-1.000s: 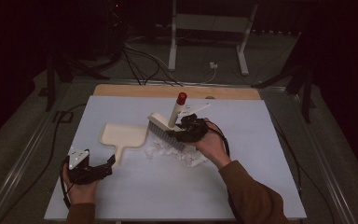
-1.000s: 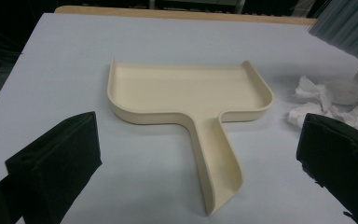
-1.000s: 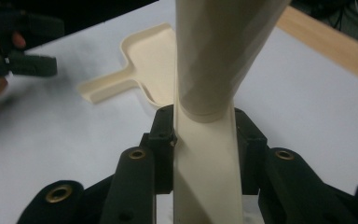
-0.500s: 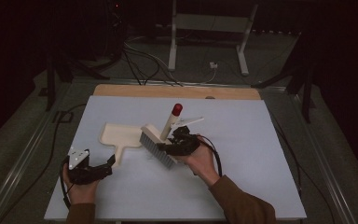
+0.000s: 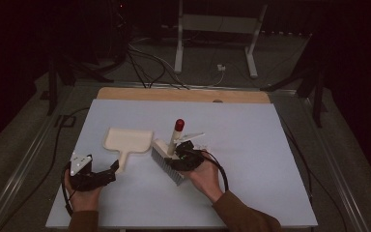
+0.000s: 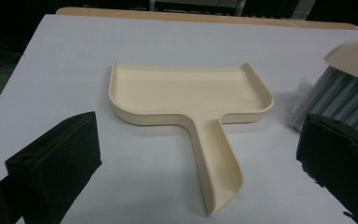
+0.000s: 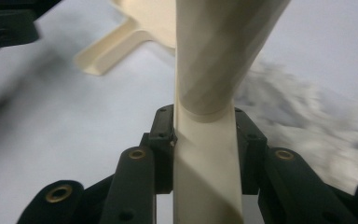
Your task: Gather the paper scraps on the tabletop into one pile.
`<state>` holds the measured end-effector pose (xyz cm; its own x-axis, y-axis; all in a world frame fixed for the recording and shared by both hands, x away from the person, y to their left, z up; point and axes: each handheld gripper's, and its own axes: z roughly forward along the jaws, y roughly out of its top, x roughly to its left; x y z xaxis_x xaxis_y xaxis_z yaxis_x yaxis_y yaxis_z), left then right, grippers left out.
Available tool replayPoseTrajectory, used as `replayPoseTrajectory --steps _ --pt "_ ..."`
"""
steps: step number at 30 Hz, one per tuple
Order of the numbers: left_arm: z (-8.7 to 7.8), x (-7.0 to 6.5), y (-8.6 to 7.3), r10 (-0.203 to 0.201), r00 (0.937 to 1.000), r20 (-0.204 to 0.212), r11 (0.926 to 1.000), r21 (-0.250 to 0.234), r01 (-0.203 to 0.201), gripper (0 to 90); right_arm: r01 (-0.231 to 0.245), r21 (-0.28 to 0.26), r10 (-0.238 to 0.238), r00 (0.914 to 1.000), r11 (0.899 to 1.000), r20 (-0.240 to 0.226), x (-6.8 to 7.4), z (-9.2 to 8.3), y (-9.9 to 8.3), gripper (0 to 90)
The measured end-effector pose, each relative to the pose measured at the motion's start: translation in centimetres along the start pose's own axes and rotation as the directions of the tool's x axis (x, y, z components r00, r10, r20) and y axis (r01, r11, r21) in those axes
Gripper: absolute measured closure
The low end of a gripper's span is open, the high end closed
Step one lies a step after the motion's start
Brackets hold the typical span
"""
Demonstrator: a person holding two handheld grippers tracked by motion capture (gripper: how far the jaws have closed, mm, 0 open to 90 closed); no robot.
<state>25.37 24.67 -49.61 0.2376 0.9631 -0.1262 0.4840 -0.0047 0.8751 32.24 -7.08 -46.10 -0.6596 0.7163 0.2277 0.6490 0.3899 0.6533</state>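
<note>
R gripper [image 5: 179, 153] is clamping the brush [image 5: 170, 159] by its handle, bristles resting on the table [image 5: 251, 145] just right of the dustpan [image 5: 128, 141]. L gripper [image 5: 107, 172] is hovering w/ jaws apart, prob. empty, near the pan's handle.

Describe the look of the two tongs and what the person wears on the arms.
Both tongs are black. The left tongs carry a grey three-cornered plate on top and have blocky black jaws; a black cable loops from them. The right tongs have jointed black linkages with brass-coloured pivot pins, and a black cable arcs around the hand. Both forearms wear brown sleeves.
</note>
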Motion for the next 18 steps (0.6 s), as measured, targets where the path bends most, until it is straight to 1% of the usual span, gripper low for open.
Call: replayPoseTrajectory --steps 2,5,11,18 --pt "0.0 0.0 0.0 -0.001 1.0000 0.000 1.0000 0.000 0.001 0.5 -0.018 -0.002 0.018 0.9995 1.000 0.025 -0.6 -0.4 -0.1 66.8" --pt "0.0 0.0 0.0 -0.001 1.0000 0.000 1.0000 0.000 0.001 0.5 -0.032 -0.004 0.032 0.9976 0.999 0.061 -1.4 -0.9 -0.4 66.9" --pt "0.1 -0.1 0.0 0.001 1.0000 0.001 1.0000 0.000 -0.001 0.5 -0.068 -0.017 0.069 0.9914 0.998 0.111 -3.3 -2.4 -1.1 66.9" --pt "0.1 -0.1 0.0 0.002 1.0000 0.001 1.0000 0.004 -0.002 0.4 -0.105 -0.034 0.109 0.9819 0.994 0.155 -5.1 -3.8 -1.6 66.9"
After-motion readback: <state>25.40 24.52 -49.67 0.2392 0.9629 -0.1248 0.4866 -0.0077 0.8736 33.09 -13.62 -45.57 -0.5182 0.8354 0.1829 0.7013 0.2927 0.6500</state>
